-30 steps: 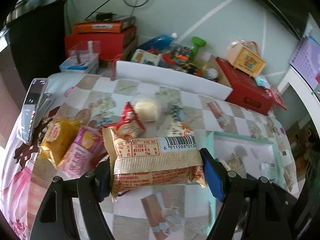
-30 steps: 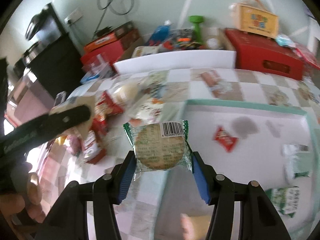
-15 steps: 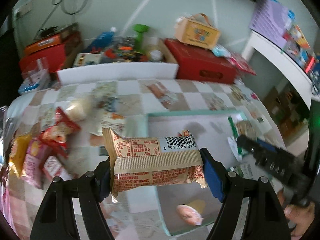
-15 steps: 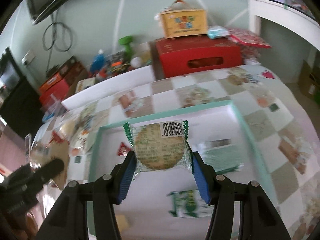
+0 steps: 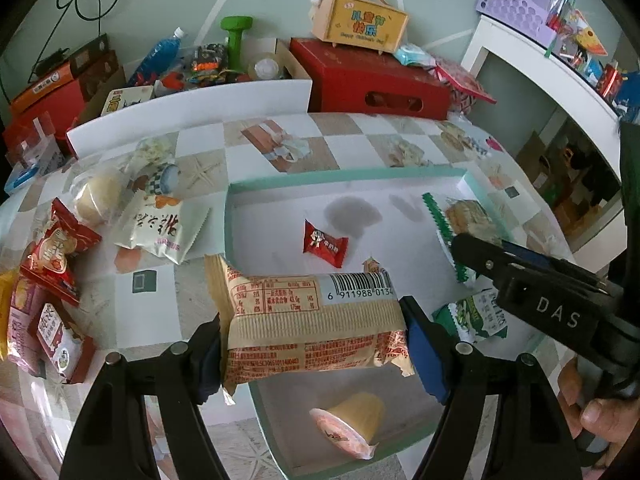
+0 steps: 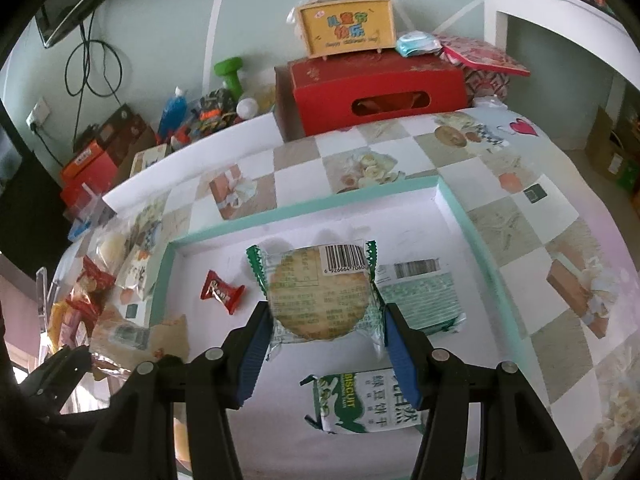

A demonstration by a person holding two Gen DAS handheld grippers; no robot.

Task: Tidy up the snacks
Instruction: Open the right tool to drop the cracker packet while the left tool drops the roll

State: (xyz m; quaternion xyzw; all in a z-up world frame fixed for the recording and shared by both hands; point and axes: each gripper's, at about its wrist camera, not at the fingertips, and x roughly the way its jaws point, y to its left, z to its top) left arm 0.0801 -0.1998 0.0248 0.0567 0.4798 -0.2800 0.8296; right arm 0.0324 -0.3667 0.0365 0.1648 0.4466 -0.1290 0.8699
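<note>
The left tool [image 5: 314,334] pinches a tan snack pack [image 5: 308,320] over the near left corner of the teal tray [image 5: 344,178] on the bench [image 5: 352,140]. The right tool [image 6: 324,340] pinches a round biscuit pack [image 6: 318,296] above the tray's middle. A red candy [image 6: 220,291], 2 green packs [image 6: 420,294] and a jelly cup [image 5: 348,424] lie inside

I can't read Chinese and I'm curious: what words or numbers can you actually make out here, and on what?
"6 911988 013": barcode on the tan snack pack in the left hand-held gripper.
"DAS": on the right hand-held gripper.
"BISCUIT": green biscuit pack in the tray.
"6 926664 7060": barcode on the round biscuit.
"Happy Children's Day": yellow box, only just legible.
Nutrition tables and the Chinese print: too small.
</note>
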